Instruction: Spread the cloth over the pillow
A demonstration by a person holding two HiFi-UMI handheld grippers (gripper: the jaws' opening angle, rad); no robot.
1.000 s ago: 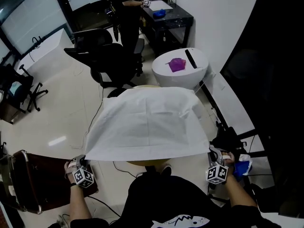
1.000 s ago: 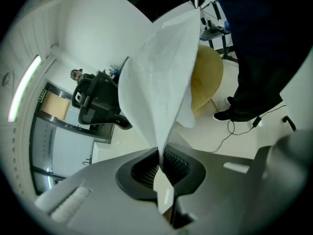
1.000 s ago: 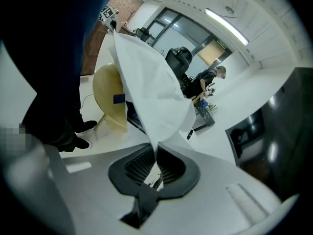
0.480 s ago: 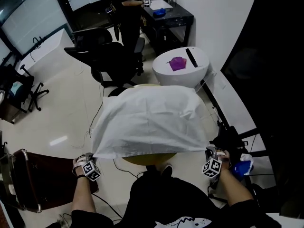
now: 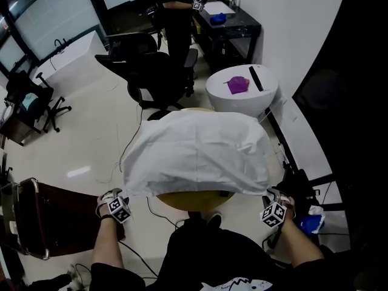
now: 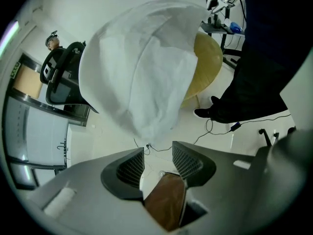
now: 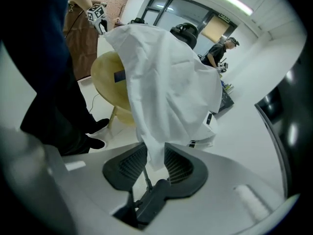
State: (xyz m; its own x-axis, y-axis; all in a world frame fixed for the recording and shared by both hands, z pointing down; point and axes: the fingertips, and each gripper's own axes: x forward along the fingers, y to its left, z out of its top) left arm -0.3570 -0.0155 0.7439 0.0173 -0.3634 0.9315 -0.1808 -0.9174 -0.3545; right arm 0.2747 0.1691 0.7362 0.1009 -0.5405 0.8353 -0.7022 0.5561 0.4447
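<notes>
Draping the yellow table (image 5: 189,200), white cloth (image 5: 197,153); left gripper (image 6: 156,154) just opened and empty, right gripper (image 7: 155,161) just opened around its corner

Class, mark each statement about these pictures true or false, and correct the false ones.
The white cloth lies draped over the yellow round table. True.
The left gripper clamps the cloth in its jaws. False: the jaws have just opened and nothing is between them.
A purple object lies on the white round stand. True.
Someone sits in the black office chair. False: it is empty; a person stands beyond it.
</notes>
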